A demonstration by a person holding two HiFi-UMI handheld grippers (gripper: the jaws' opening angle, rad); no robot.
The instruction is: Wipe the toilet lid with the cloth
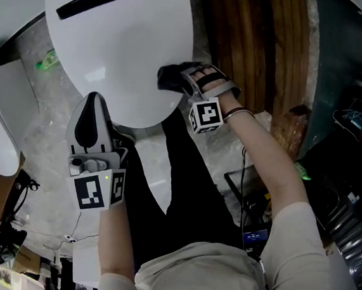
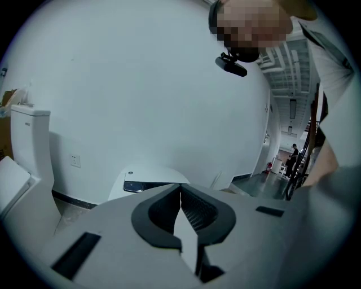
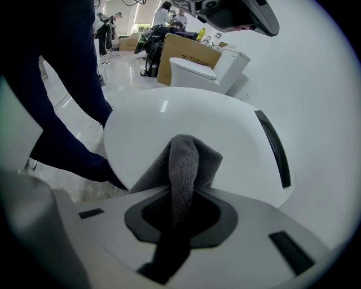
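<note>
Now, right gripper [image 3: 181, 189] holds gray cloth [image 3: 189, 158] on toilet lid [image 3: 163, 115].

A: We found soft overhead light glinting on the toilet lid [image 1: 117, 46]; the head view's right side sat in deep shadow.

B: Both gripper views gave us fisheye bending and black corners, and the cloth [image 3: 183, 163] sank to black nearest the lens.
</note>
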